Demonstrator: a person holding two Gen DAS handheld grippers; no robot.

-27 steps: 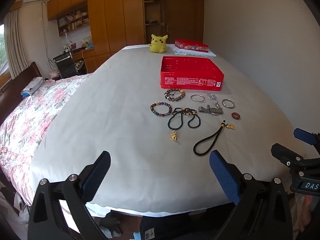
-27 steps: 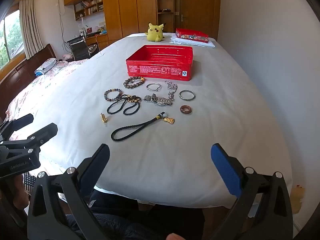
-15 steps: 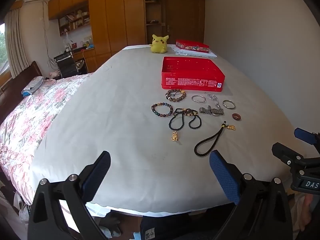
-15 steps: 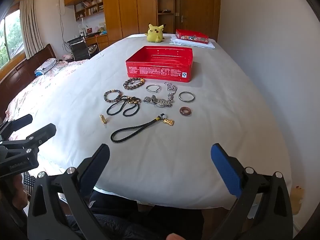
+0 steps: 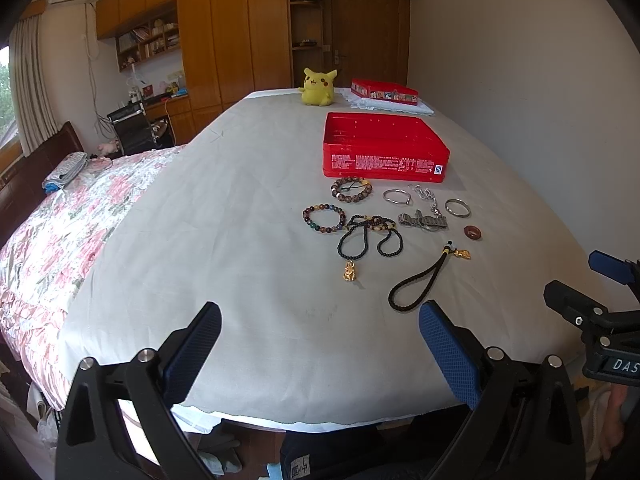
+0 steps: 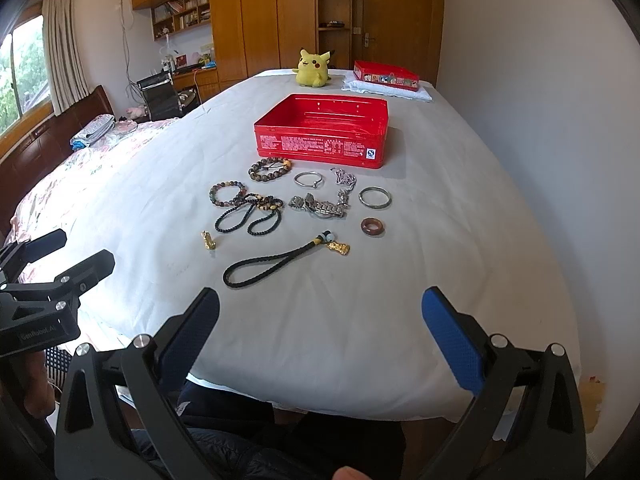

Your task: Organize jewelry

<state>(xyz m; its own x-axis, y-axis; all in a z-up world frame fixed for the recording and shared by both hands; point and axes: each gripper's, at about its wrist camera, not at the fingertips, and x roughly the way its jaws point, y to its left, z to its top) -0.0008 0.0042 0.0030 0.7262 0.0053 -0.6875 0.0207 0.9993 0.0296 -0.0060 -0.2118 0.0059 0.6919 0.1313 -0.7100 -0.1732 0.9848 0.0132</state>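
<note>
Both tongs spread wide, holding nothing, hovering at the near table edge. Black braided cord (image 6: 275, 265) with gold charm lies nearest, at 12 o'clock ahead of right gripper (image 6: 320, 320), at 1 o'clock from left gripper (image 5: 320, 336). Long axis runs 8-to-2 o'clock. Red tin (image 6: 320, 148) beyond, empty. Judgement: right nearer.

Plush toy (image 5: 318, 86): yellow, upright, far end of table.
Folded white cloth (image 6: 386, 91): right of plush.
Floral bedspread (image 5: 60, 232): pink, left of table.
Wooden cabinets (image 6: 248, 16): back wall.
</note>
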